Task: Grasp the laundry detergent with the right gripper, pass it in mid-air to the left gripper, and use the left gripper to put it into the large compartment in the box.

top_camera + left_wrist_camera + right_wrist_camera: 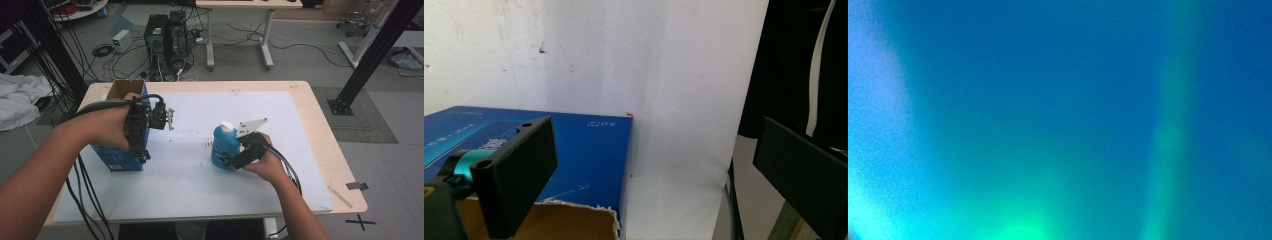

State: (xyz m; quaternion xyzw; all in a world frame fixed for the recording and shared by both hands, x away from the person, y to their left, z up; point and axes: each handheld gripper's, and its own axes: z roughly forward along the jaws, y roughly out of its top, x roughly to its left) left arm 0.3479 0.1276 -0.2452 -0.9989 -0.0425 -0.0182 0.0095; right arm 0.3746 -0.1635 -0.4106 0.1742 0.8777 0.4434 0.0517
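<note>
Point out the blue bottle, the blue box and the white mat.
blue bottle (223, 147): high view, on its blue body.
blue box (589, 150): left gripper view, on its printed blue side.
white mat (210, 185): high view, on a bare patch near the front.

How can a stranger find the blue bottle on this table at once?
Look at the wooden table covered by a white sheet. The bottle stands right of centre, against the right tool. Unlike the blue box at the left, it is round, see-through and white-capped.

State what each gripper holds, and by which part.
Left gripper: jaws open beside the blue box, holding nothing. Right gripper: against the blue bottle's body; grip cannot be told.
</note>
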